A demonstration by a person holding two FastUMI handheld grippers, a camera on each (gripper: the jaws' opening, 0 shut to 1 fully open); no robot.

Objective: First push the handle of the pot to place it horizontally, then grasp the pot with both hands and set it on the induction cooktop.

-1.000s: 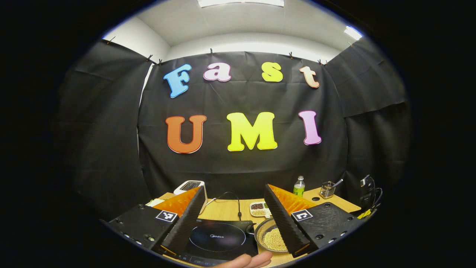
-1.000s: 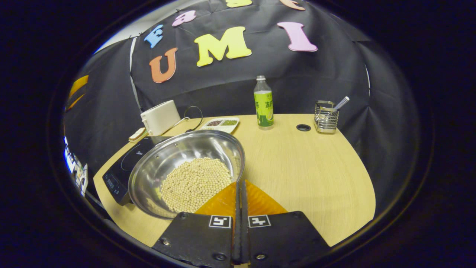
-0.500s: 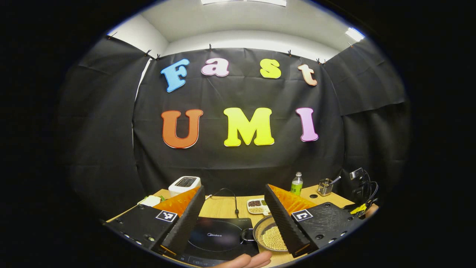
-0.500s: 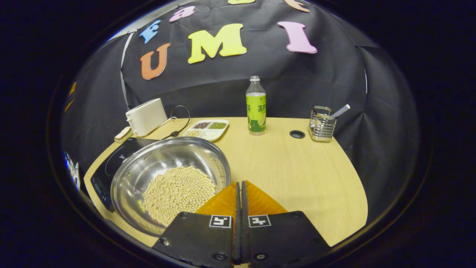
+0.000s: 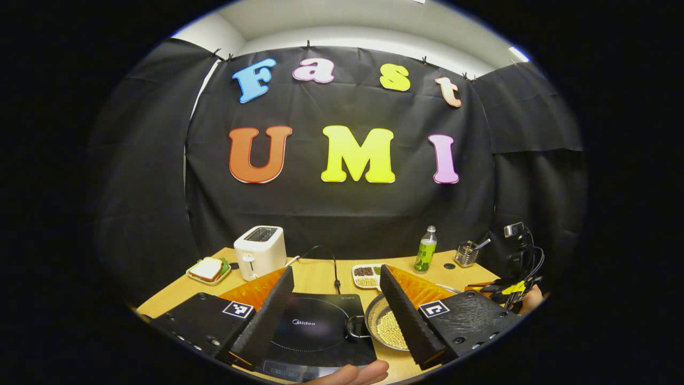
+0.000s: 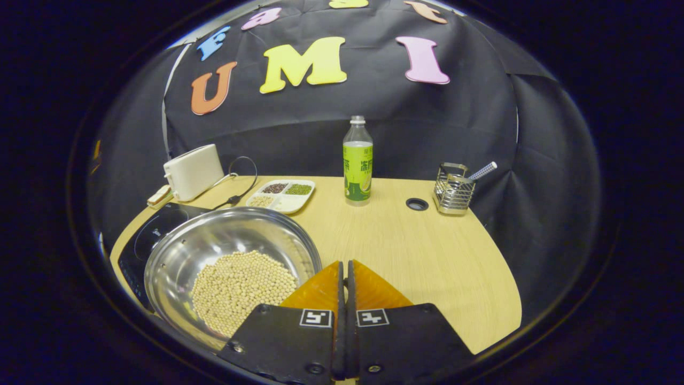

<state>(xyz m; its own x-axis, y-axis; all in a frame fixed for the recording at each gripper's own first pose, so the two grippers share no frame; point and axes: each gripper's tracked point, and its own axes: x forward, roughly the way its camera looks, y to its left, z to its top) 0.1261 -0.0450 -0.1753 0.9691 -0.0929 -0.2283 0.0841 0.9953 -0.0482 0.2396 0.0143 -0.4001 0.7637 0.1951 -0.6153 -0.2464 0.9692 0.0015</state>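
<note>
- The pot (image 6: 230, 267), a steel bowl-shaped vessel with pale beans heaped in its bottom, sits on the table (image 6: 427, 256) just ahead and to the left of the right gripper (image 6: 344, 278), whose 2 fingers are pressed flat together with nothing between them.
- In the left gripper view the same pot (image 5: 387, 326) lies partly behind the right-hand finger of the left gripper (image 5: 336, 299); those 2 fingers stand wide apart and hold nothing.
- Between those spread fingers lies the induction cooktop (image 5: 315, 331), its glass top bare. The pot is beside its right edge, touching or slightly overlapping it, but not on the cooking ring.
- A dark looped handle (image 5: 355, 327) shows on the pot's side facing the cooktop, just inside the right-hand finger. It looks to lie roughly level, though I cannot tell this for sure; the opposite handle is hidden behind the right gripper's fingers.
- Judgement: the handle push is at or near its end, with the pressed-together fingers of the right gripper suited to nudging, not grasping.
- Left to do: both grippers must take hold of the pot, 1 on each side, lift it, and set it on the cooktop.
- A person's hand (image 5: 352, 373) shows below the left gripper's fingers.
</note>
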